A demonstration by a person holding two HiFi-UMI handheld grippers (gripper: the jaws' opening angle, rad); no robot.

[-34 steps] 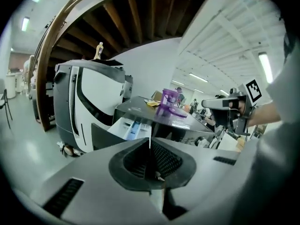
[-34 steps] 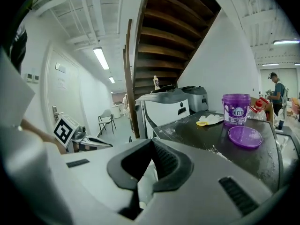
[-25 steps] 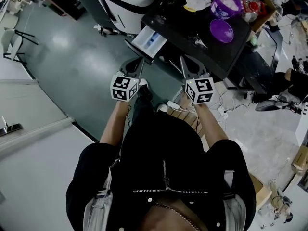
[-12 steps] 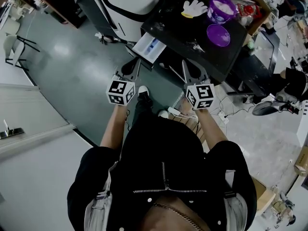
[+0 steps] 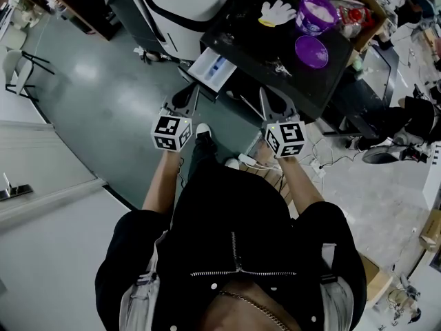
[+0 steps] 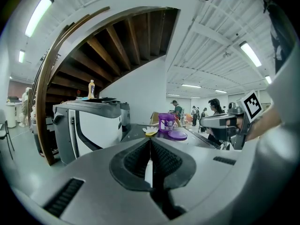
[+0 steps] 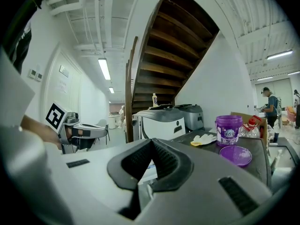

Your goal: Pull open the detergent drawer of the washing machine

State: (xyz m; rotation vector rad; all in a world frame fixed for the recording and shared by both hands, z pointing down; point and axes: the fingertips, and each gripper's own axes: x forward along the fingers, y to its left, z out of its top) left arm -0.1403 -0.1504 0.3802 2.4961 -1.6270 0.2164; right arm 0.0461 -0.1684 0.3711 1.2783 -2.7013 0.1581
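Observation:
The washing machine (image 5: 275, 50) has a black top and stands ahead of me. Its detergent drawer (image 5: 212, 67), white with a blue compartment, sticks out of the front toward me. My left gripper (image 5: 193, 94) hovers just short of the drawer's near left corner. Its jaws are shut with nothing between them in the left gripper view, where my left gripper (image 6: 150, 142) points level. My right gripper (image 5: 264, 96) hangs to the right of the drawer under the machine's front edge. In its own view my right gripper (image 7: 151, 142) is shut and empty, with the drawer (image 7: 149, 169) showing behind the jaws.
On the machine's top sit a purple tub (image 5: 318, 12), its purple lid (image 5: 311, 51) and a white glove (image 5: 277, 10). A white and grey machine (image 5: 179, 12) stands to the left. Cables and a power strip (image 5: 248, 161) lie on the floor by my feet.
My left gripper has lifted a little and the right one has hardly shifted. Both stay shut, and the drawer stays out.

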